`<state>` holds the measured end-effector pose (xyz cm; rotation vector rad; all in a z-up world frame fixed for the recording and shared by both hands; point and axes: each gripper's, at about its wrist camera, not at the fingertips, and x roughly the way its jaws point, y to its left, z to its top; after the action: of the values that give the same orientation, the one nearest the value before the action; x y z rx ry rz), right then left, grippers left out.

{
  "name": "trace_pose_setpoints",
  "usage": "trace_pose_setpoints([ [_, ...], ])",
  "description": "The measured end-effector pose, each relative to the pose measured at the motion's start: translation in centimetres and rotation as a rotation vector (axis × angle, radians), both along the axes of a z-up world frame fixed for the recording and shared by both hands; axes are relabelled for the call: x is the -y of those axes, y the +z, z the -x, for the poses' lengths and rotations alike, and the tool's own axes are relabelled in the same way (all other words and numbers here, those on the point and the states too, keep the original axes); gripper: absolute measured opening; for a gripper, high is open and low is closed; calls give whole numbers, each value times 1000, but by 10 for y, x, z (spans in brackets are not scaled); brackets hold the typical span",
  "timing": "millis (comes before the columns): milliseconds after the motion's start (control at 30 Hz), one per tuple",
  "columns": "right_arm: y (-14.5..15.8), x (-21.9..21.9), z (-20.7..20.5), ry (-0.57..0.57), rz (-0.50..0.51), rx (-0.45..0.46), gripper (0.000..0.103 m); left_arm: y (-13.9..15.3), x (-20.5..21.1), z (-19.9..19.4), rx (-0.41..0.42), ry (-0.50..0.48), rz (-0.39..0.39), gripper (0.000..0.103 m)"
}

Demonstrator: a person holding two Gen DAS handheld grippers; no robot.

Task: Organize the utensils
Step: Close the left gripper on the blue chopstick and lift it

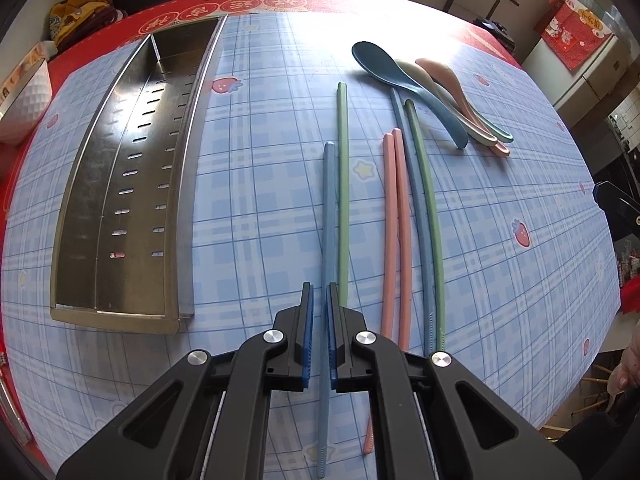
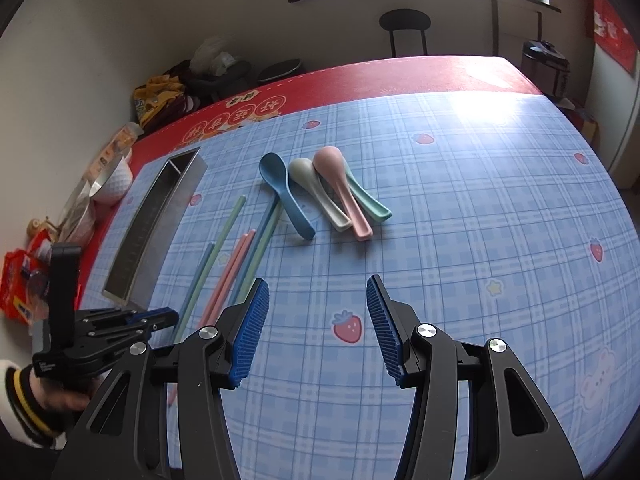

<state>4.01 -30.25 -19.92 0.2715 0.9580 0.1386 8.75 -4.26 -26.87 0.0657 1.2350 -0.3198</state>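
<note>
Your left claw (image 1: 320, 300) is clamped on the blue chopstick (image 1: 328, 216) lying on the table (image 1: 500, 280); lift it level, then carry it toward ten o'clock into the steel tray (image 1: 132, 184). Your right claw (image 2: 318, 312) hangs apart over bare cloth, holding nothing.

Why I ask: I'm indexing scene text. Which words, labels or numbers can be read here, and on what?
None reads clearly.
Red tablecloth border: white Chinese characters in round badges, too blurred.
Red gift box: white print, too blurred.
Red wall banner: white characters, cut off, blurred.
Snack packets: print too small.
Left gripper: white label on its body, too small.
</note>
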Motion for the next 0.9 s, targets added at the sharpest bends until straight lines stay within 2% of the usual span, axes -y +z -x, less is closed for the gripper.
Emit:
trace_pose_setpoints([
  [433, 0, 14, 3, -10, -5, -2, 50, -4, 18, -9, 19, -33, -56, 7],
  [567, -4, 22, 2, -12, -20, -7, 50, -5, 17, -11, 9, -9, -46, 7],
  [800, -10, 33, -5, 6, -58, -8, 50, -6, 24, -5, 42, 1, -95, 7],
  [900, -13, 39, -9, 20, -66, -9, 50, -6, 24, -4, 39, 20, -90, 7],
])
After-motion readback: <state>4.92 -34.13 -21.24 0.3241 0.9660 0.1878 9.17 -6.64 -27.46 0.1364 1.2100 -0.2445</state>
